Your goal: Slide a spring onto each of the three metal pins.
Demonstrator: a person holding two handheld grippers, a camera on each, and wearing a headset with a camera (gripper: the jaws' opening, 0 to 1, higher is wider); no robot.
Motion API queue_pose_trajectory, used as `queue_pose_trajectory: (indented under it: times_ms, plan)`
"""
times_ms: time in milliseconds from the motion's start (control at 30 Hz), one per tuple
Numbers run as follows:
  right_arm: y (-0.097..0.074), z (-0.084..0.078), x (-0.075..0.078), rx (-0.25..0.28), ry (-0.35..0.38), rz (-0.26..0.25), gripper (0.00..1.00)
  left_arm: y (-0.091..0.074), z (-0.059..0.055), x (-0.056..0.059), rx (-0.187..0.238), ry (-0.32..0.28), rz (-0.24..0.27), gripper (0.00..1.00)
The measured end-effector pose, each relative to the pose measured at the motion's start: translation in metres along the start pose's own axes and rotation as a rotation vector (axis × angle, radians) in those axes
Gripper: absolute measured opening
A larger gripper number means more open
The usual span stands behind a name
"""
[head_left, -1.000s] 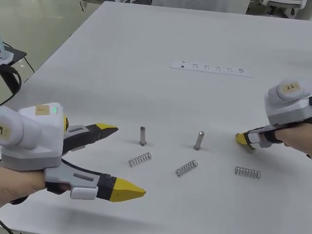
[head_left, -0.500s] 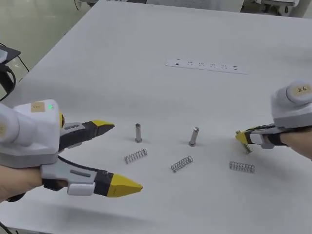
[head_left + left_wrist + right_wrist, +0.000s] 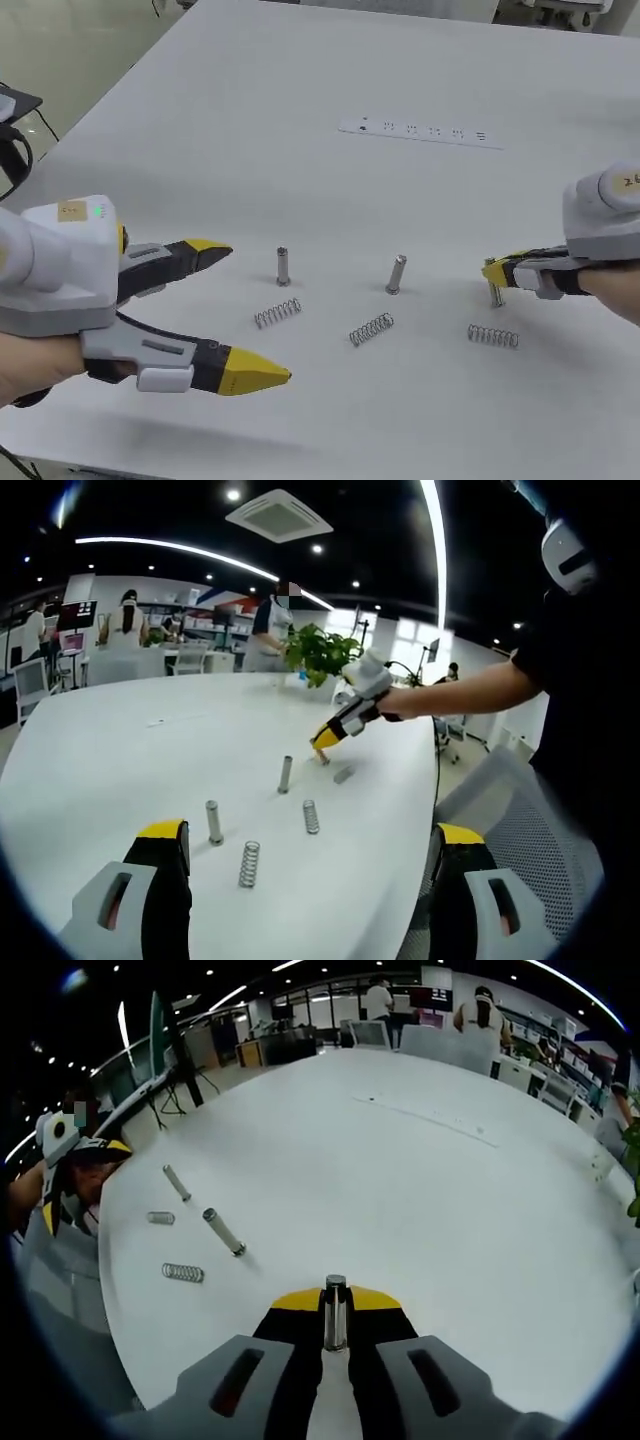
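The right gripper view settles what the head view leaves unclear. The right gripper (image 3: 335, 1305) is clamped on the held pin (image 3: 335, 1322), whose rounded top stands up between the two yellow-tipped jaws. In the head view this pin hangs below the right gripper's tips, with its lower end close to the white worktop (image 3: 300, 120). Whether it touches cannot be told.

The left gripper (image 3: 250, 312) has its jaws spread wide and holds nothing (its own view shows the gap most plainly, with one jaw at each lower corner).

There are three pins. One is held, and the other two stand upright on the worktop between the two grippers. The first standing pin (image 3: 283, 266) is just ahead of the left gripper's upper tip, and the second standing pin (image 3: 396, 274) is farther toward the right gripper.

There are three springs, all lying on their sides with no pin in them. The first spring (image 3: 277, 313) lies just ahead of the left gripper's open jaws. The second spring (image 3: 371, 329) lies beyond it, toward the right gripper. The third spring (image 3: 493, 336) lies just beside the held pin, on the person's side of the right gripper's tips.

Two springs can be counted in the right gripper view, off to that gripper's left. A power strip (image 3: 420, 132) lies well ahead of both grippers.
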State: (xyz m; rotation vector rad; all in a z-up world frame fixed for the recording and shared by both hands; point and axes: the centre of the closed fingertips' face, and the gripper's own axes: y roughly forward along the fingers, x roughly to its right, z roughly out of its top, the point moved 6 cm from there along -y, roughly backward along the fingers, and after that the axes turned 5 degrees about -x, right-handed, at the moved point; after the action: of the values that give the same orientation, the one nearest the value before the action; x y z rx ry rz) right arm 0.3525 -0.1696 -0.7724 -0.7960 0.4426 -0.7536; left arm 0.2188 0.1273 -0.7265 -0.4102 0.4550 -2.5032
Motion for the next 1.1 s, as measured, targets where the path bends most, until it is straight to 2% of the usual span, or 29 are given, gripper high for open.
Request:
queue_pose_trajectory:
  times_ms: [133, 567, 833, 1100]
  plan:
    - [0.001, 0.001, -0.001, 0.015, -0.033, -0.016, 0.05, 0.0, 0.0, 0.0, -0.001, -0.002, 0.001, 0.98]
    - [-0.002, 0.003, 0.0, 0.041, -0.029, -0.02, 0.06, 0.003, 0.0, 0.0, 0.0, -0.005, -0.005, 0.98]
    - [-0.007, 0.0, -0.001, 0.04, -0.037, -0.028, 0.06, 0.002, 0.0, 0.0, 0.001, -0.006, -0.001, 0.98]
    - [-0.011, -0.004, -0.004, 0.024, -0.076, -0.036, 0.06, 0.0, 0.0, 0.0, 0.003, -0.005, 0.001, 0.98]
